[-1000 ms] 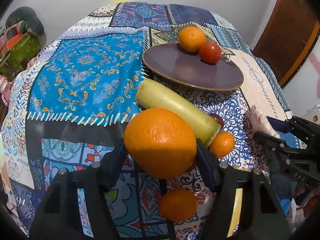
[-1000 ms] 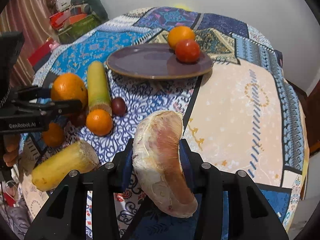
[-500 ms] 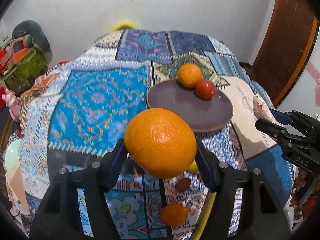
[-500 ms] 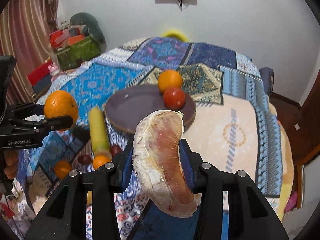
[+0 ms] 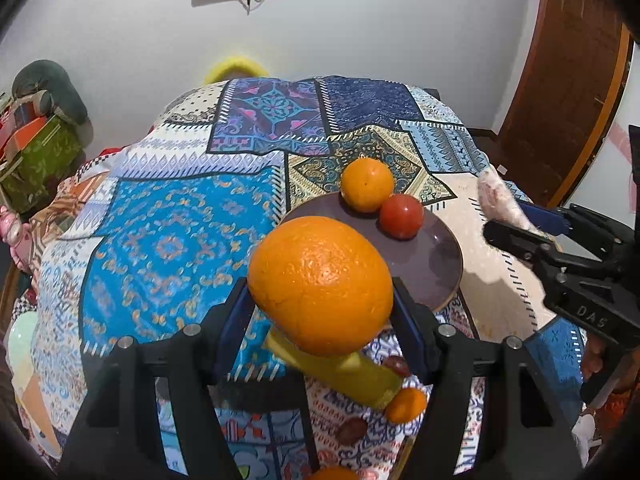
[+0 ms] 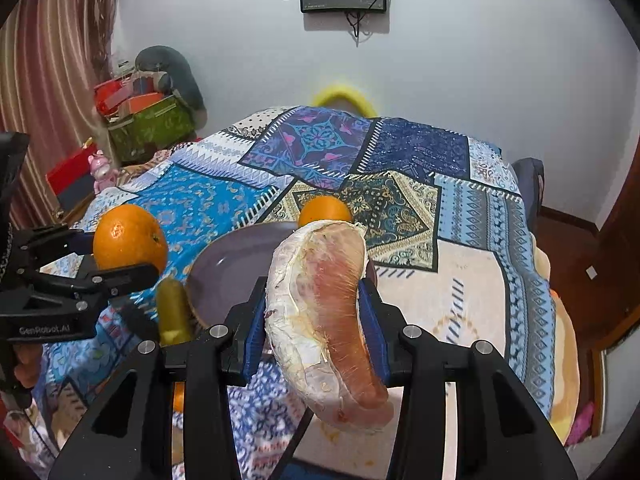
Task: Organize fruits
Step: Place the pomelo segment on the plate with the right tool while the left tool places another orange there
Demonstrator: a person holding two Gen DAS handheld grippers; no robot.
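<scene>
The left gripper (image 5: 320,316) has a big orange (image 5: 320,284) pinched between its blue-padded fingers (image 5: 234,320), held up in the air above the patchwork-covered surface (image 5: 180,240), on the near side of the purple plate (image 5: 436,268). From the right wrist view that same orange (image 6: 130,237) shows to the left of the plate (image 6: 236,268), gripped from both sides by the left gripper (image 6: 120,264).

The right gripper (image 6: 316,332) is clamped on a peeled pomelo segment (image 6: 324,320), pink flesh and white pith facing the camera, its fingers (image 6: 254,340) pressing it from either side. It hangs in front of the plate, partly covering it. In the left wrist view the pomelo segment (image 5: 500,200) sits to the right of the plate, sticking out of the right gripper (image 5: 516,228).

On the plate's far edge rest a smaller orange (image 5: 366,184) and a red tomato (image 5: 401,216), touching each other. In the right wrist view only the top of that orange (image 6: 325,210) peeks over the segment.

Just on the near side of the plate, down on the cloth, lies a long yellow-green fruit (image 5: 352,372), largely hidden behind the held orange. At its near end sit a small tangerine (image 5: 406,404) and two dark reddish-brown fruits (image 5: 352,430), too small to name. Another orange fruit (image 5: 332,474) just shows at the bottom edge of the picture.
</scene>
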